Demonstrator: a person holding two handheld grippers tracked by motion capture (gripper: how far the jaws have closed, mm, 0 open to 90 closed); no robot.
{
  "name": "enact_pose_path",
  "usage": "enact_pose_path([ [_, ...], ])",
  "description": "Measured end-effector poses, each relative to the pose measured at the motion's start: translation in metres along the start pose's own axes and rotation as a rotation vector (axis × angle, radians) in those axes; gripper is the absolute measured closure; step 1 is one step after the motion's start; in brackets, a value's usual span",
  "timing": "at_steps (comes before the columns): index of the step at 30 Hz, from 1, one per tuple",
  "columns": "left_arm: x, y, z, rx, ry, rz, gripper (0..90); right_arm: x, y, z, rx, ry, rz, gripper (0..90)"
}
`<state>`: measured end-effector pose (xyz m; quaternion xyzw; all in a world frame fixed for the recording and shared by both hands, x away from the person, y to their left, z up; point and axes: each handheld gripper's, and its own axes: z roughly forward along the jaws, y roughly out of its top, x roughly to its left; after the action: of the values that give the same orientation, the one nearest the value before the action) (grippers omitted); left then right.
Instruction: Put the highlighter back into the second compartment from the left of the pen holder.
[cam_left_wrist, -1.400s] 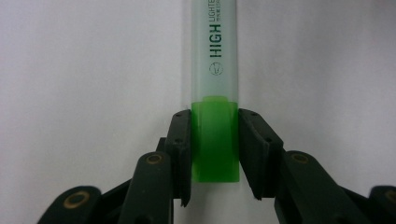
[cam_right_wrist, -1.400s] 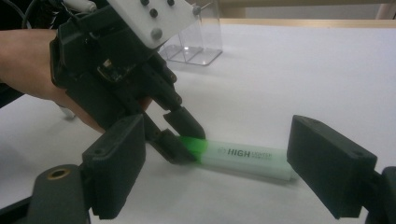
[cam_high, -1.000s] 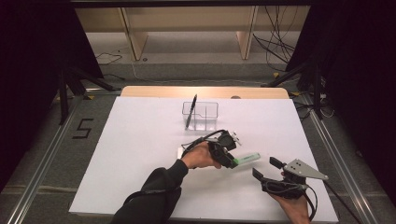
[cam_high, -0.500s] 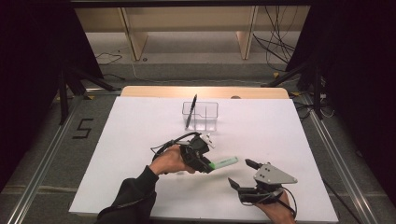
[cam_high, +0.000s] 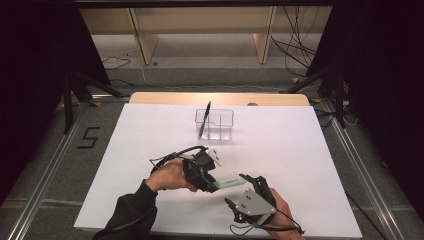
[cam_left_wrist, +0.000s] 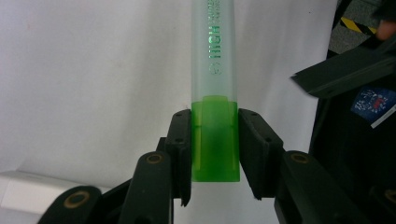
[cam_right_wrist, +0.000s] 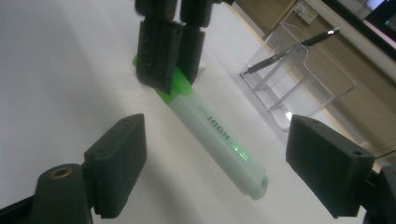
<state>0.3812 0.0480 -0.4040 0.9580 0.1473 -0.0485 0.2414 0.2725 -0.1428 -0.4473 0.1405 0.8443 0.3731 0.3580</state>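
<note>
Toward the far side of the white table stands a clear plastic organizer with a black pen leaning upright in its left compartment, well apart from both hands. Nothing lies between the 2 grippers except the green highlighter itself.

The left gripper is clamped on the highlighter's solid green end, 1 pad pressed to each side, and the pale translucent barrel sticks out past the jaws toward the other hand (the printed word "HIGH" reads along it). The right gripper has its jaws spread wide, 1 on each side of the barrel's free end, touching nothing.

In the high view the right gripper's grey plate covers most of its jaws. In the left gripper view the barrel's far end is cut off by the top edge, and the rest of the printing is too blurred to read.
</note>
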Motion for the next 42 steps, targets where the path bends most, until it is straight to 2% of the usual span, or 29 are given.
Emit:
enact_pose_path([
  [4, -0.002, -0.001, -0.003, 0.012, 0.005, 0.002, 66.6, 0.009, 0.005, 0.01, 0.022, -0.026, -0.093, 25.5],
  [8, -0.003, -0.002, -0.004, 0.021, 0.0, -0.005, 66.6, 0.015, 0.007, 0.016, 0.048, -0.07, -0.165, 29.9],
  [15, -0.003, -0.003, -0.004, 0.037, -0.008, -0.001, 66.6, 0.024, 0.009, 0.023, 0.066, -0.119, -0.26, 41.6],
  [18, -0.003, -0.003, -0.005, 0.037, -0.014, -0.002, 66.6, 0.028, 0.011, 0.024, 0.083, -0.135, -0.371, 46.7],
  [24, -0.004, -0.004, -0.005, 0.053, -0.024, -0.001, 66.6, 0.038, 0.013, 0.03, 0.117, -0.182, -0.481, 54.9],
  [35, -0.002, -0.004, -0.003, 0.064, -0.044, -0.02, 66.6, 0.045, 0.012, 0.039, 0.137, -0.201, -0.583, 66.8],
  [42, -0.003, -0.003, -0.002, 0.067, -0.056, -0.026, 66.6, 0.05, 0.011, 0.041, 0.14, -0.207, -0.618, 73.2],
])
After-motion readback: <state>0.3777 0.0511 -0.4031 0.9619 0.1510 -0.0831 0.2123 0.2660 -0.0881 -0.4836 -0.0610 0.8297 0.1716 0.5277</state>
